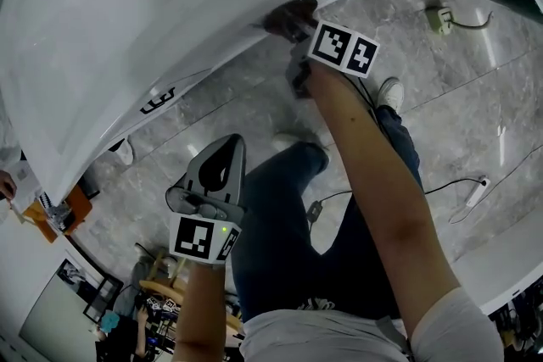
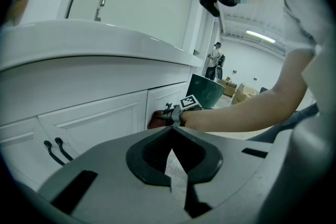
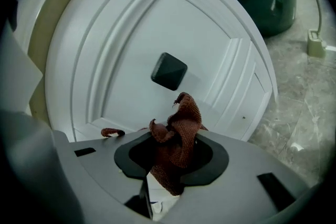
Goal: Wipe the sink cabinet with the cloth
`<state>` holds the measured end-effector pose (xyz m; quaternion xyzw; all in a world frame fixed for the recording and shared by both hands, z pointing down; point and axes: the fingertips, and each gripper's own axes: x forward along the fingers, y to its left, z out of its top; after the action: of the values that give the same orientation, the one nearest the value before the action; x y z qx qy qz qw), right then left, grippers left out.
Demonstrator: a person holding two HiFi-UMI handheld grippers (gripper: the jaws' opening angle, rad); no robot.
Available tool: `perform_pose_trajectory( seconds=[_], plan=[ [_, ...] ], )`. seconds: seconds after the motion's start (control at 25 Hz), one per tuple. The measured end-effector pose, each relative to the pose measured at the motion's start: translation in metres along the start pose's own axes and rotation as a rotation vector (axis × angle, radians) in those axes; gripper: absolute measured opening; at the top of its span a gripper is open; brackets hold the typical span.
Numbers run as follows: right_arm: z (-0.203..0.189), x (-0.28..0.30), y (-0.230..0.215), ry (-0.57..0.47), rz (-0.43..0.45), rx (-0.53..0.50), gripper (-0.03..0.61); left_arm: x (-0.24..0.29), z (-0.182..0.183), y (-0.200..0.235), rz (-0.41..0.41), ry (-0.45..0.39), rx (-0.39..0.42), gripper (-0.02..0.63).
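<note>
Head view: right gripper (image 1: 291,21) at the cabinet (image 2: 94,113) front under the sink (image 1: 93,38) rim, open floor (image 1: 475,97) to its right. Left gripper (image 1: 222,164) hangs well apart, jaws together, empty. Right gripper view alone shows the cloth (image 3: 177,144) clamped in its jaws. It is rust-brown, knitted and bunched against the white door (image 3: 131,44) below a dark knob (image 3: 168,71).

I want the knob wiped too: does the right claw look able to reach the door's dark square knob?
Probably yes: the right claw, shut on the cloth, faces the knob with nothing between.
</note>
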<state>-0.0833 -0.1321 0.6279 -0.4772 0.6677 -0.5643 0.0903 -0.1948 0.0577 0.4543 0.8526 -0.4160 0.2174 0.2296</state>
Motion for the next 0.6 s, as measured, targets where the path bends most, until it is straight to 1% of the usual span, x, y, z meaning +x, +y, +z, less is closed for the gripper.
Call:
perform_pose_trajectory(
  seconds=[0.16,0.36,0.6],
  plan=[
    [0.009,-0.012,0.027,-0.019,0.028,-0.001,0.117,-0.008,0.006,-0.009,-0.012,0.001,-0.009,0.011],
    [0.022,-0.026,0.057,-0.019,0.058,-0.009,0.117,-0.013,0.024,-0.023,-0.027,-0.014,-0.007,0.011],
    [0.027,-0.031,0.064,0.008,0.061,0.005,0.117,-0.018,0.036,-0.039,-0.015,-0.018,-0.032,0.011]
  ],
)
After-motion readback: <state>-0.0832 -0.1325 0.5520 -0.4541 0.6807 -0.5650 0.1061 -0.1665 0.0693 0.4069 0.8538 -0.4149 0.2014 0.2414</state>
